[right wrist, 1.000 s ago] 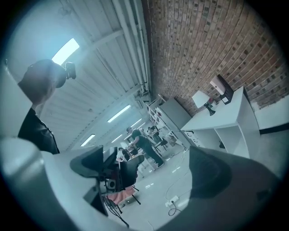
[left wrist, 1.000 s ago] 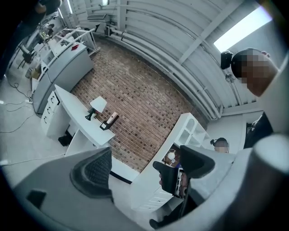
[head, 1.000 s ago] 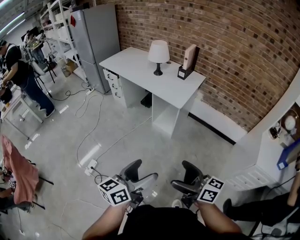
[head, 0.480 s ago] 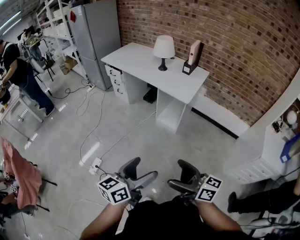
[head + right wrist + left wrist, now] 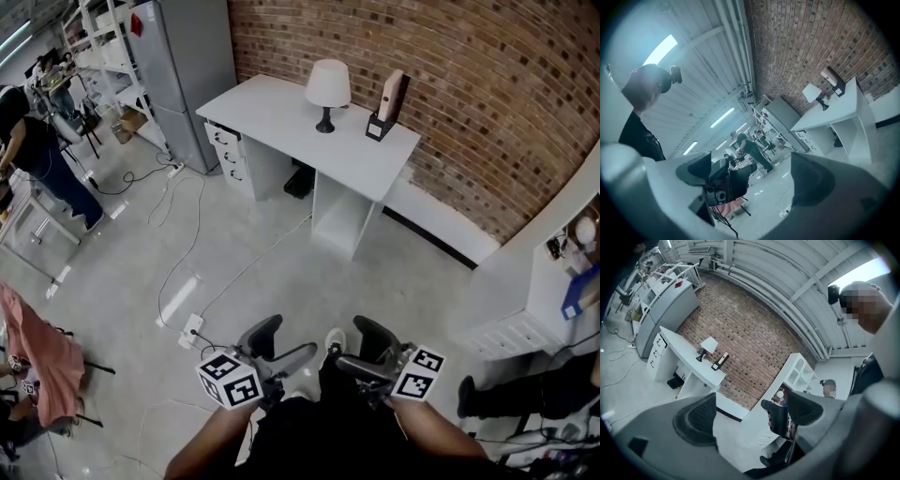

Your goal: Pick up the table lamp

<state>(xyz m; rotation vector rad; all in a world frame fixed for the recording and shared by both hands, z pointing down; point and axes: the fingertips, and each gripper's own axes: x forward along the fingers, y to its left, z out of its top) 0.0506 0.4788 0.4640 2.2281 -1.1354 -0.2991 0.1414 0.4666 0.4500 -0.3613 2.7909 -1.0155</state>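
Head view: the lamp [image 5: 327, 91] is standing on the desk [image 5: 281, 122], just left of a box [image 5: 386, 105]. The left gripper [image 5: 284, 345] and right gripper [image 5: 363, 350] are hovering well apart from the desk.

Left gripper view: its jaws are gaping wide, holding nothing, with the desk far beyond.

Right gripper view: its jaws are closing, still wide, with nothing between them.
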